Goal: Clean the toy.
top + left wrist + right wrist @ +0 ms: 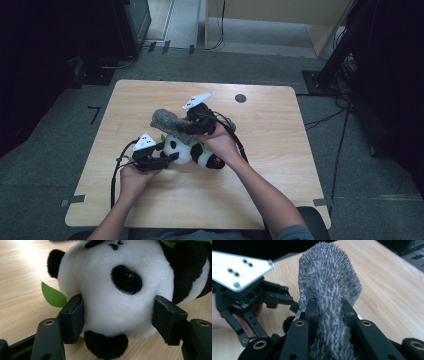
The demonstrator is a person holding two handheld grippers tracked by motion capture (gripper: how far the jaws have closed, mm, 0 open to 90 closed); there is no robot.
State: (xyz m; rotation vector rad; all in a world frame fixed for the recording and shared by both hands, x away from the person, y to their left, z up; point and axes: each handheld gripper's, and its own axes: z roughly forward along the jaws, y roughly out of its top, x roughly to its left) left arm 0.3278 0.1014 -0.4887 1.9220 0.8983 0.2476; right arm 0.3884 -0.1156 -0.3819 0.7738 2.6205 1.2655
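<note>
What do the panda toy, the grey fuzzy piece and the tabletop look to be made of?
Panda toy: soft plush, short white and black pile, with a glossy, probably plastic eye and a flat green leaf, likely felt.
Grey fuzzy piece: long-pile synthetic fur, bristly mottled grey strands.
Tabletop: light wood-grain surface, matte, probably laminate rather than solid wood.

A toy panda (192, 151) lies on its side near the middle of the counter (280, 150), head toward the left. The left tongs (167, 159) sit at the left of the panda, one jaw on each side of its head, both pressing into it. A paper leaf (53, 295) lies on the counter just beside the head. Above and behind the panda, a furry tube (170, 122) hangs over it, clamped in the right tongs (192, 129), which come in from the right. A round hole (240, 98) lies farther back on the counter, well apart.
</note>
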